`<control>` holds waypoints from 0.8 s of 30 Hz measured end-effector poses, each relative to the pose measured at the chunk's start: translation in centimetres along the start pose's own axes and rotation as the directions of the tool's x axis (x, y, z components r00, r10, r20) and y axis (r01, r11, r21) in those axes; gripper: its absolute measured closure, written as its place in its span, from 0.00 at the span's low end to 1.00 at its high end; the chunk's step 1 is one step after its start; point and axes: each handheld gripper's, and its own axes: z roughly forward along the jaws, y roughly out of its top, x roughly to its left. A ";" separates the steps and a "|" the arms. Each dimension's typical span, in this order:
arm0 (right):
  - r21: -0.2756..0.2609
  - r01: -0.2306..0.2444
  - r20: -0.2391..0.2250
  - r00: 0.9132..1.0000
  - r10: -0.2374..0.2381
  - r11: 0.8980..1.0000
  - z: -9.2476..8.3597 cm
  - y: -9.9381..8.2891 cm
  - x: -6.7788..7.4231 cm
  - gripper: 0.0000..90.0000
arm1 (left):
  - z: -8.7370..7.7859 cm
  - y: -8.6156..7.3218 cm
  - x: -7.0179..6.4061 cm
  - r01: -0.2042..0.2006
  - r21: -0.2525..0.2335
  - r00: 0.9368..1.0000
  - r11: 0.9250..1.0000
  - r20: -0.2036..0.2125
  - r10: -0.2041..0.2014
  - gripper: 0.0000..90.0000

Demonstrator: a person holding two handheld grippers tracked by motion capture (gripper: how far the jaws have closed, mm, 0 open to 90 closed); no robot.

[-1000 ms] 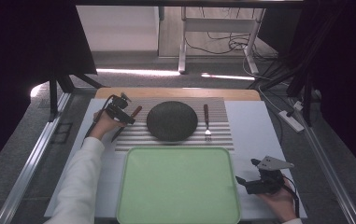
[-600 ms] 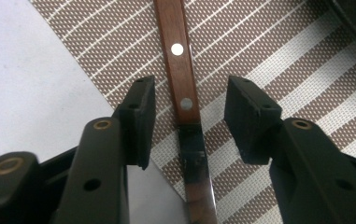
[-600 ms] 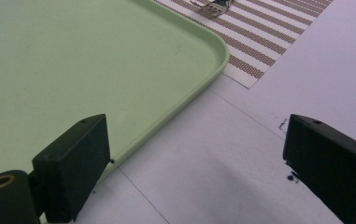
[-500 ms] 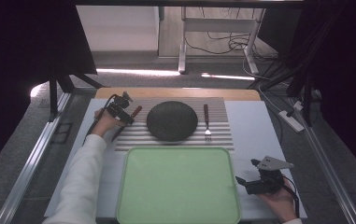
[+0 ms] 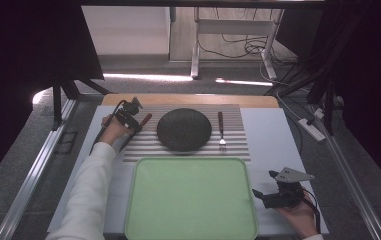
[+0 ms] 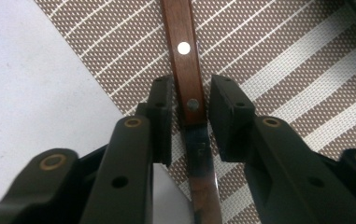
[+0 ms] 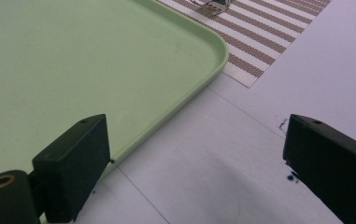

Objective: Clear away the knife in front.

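Observation:
A knife with a brown wooden handle (image 6: 185, 70) and a steel blade (image 6: 203, 177) lies on the striped placemat (image 6: 283, 70), left of the dark round plate (image 5: 184, 130). My left gripper (image 6: 190, 93) straddles the knife where handle meets blade. Its jaws have just been closing, and narrow gaps still show on both sides of the handle. In the high view the left gripper (image 5: 130, 117) is over the knife (image 5: 144, 120) at the mat's left edge. My right gripper (image 7: 199, 144) rests wide open and empty on the white table beside the green tray (image 7: 73, 70), at the front right (image 5: 260, 196).
A fork (image 5: 221, 131) with a brown handle lies on the placemat (image 5: 238, 150) right of the plate. The green tray (image 5: 190, 200) fills the near middle of the table. Black frame legs and cables stand beyond the far edge.
The left hand has edged slightly forward and right over the knife at the mat's left edge. The right hand and its gripper have kept still.

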 end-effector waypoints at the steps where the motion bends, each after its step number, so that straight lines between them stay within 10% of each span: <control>1: 0.000 -0.001 0.000 1.000 0.001 1.000 0.0 0.0 0.0 0.08 | 0.0 0.0 0.0 0.001 0.000 1.000 1.000 0.001 -0.001 0.78; 24: 0.004 -0.002 0.002 1.000 0.002 1.000 0.1 0.0 -0.1 0.08 | 0.0 0.9 -0.1 -0.028 0.058 1.000 0.998 0.008 0.028 0.85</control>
